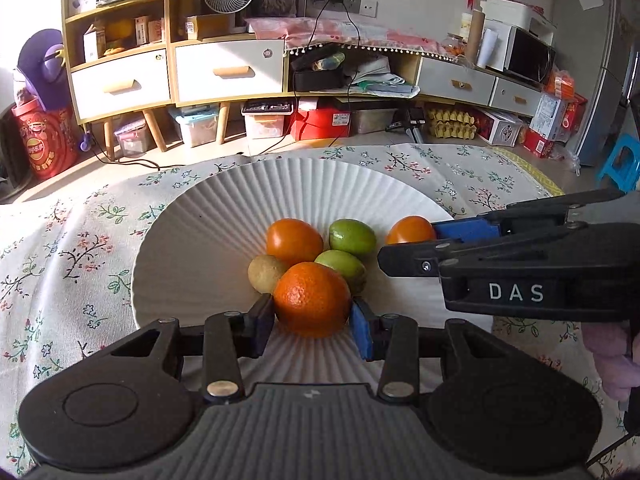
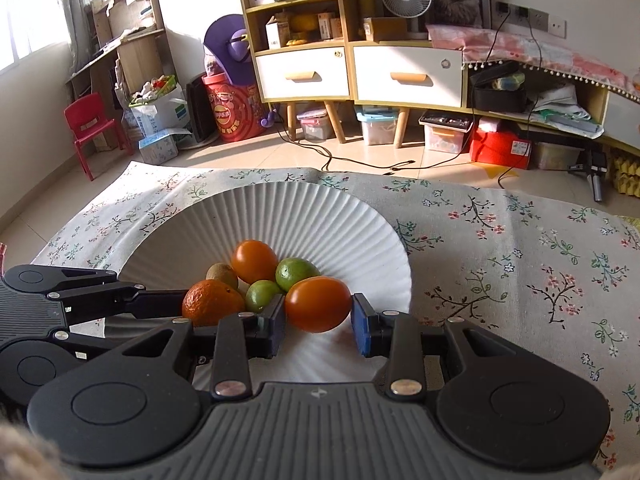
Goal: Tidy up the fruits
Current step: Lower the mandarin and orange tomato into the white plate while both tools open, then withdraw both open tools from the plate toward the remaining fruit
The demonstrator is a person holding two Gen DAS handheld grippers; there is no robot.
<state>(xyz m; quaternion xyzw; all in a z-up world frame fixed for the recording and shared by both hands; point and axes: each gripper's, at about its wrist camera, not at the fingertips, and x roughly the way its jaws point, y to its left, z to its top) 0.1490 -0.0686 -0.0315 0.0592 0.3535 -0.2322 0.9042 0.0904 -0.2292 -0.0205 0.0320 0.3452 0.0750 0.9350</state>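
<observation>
A white ribbed plate lies on a floral tablecloth and holds several fruits. My left gripper has its blue pads against both sides of a rough-skinned orange at the plate's near side; the orange also shows in the right wrist view. My right gripper closes around a smooth orange fruit, seen in the left wrist view too. Behind them lie another smooth orange fruit, two green fruits and a brownish kiwi.
The floral tablecloth spreads right of the plate. The right gripper's body reaches in over the plate's right side. Beyond the table's far edge are floor, cables and a cabinet with drawers and boxes.
</observation>
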